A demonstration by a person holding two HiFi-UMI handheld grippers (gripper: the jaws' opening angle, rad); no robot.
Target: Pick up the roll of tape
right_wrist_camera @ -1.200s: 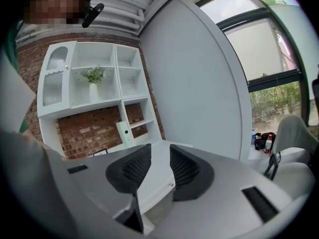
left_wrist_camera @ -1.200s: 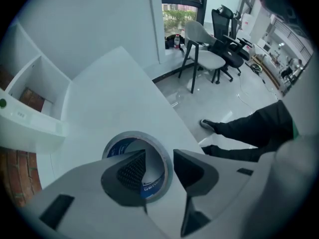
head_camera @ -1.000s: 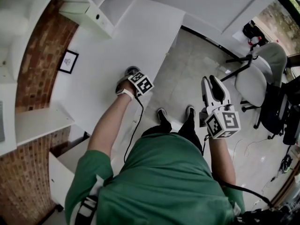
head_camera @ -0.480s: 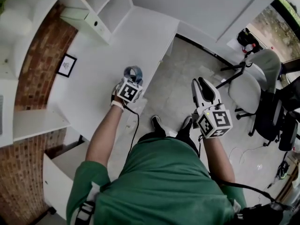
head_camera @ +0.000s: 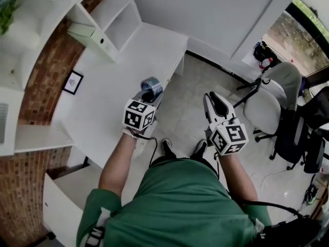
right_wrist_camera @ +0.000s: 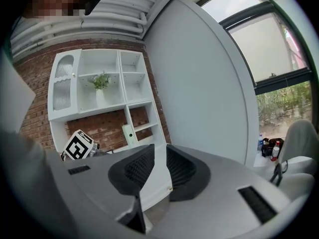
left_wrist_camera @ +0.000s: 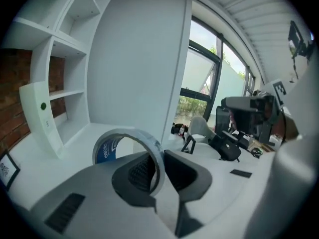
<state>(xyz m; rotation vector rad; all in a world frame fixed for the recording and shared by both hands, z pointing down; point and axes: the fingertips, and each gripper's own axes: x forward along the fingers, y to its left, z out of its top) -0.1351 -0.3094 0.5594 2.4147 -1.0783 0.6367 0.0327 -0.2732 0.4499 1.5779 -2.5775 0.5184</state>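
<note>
Roll of tape [left_wrist_camera: 144, 138] is pinched by its band in the left gripper [left_wrist_camera: 155, 169] and held clear above the white desk [head_camera: 128, 60] (so the pickup is judged essentially done, nothing left).

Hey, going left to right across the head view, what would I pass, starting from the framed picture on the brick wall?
Framed picture → roll of tape → right claw, with nothing between its jaws, which have just been closing → white chair.
</note>
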